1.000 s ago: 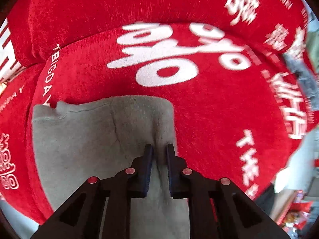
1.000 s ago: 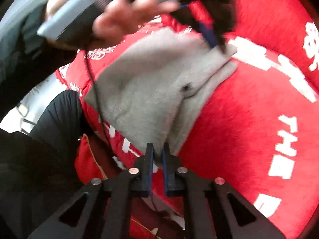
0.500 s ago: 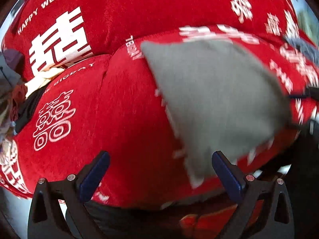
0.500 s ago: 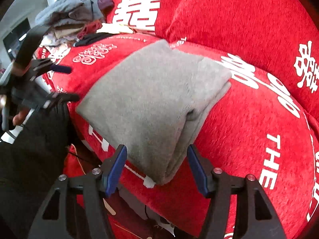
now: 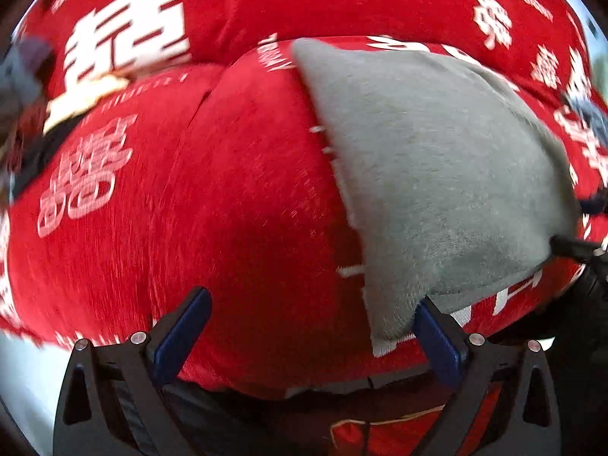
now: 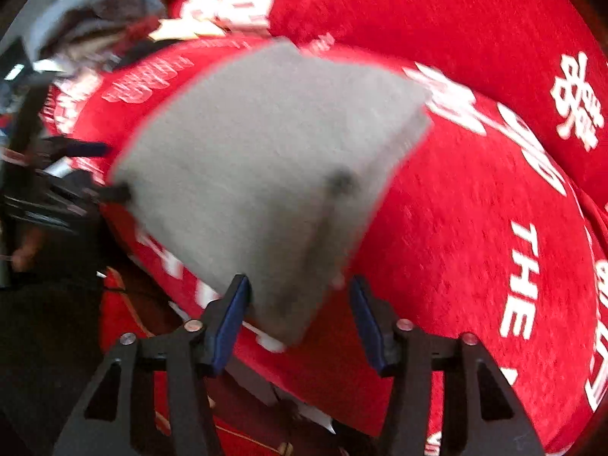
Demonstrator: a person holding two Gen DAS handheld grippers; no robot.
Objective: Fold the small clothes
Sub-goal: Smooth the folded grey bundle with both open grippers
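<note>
One folded grey garment [image 6: 266,167] (near corner between closing right gripper [image 6: 300,315])

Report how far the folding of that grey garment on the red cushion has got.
Done: the grey garment lies on the red cushion as a compact, layered rectangle. In hand: the right gripper straddles its near corner, its fingers closing but not yet pressing the cloth; the left gripper is wide open with nothing in it, only one finger at the garment's near edge. Left: probably moving it aside; the heap of clothes behind looks unfolded.
</note>
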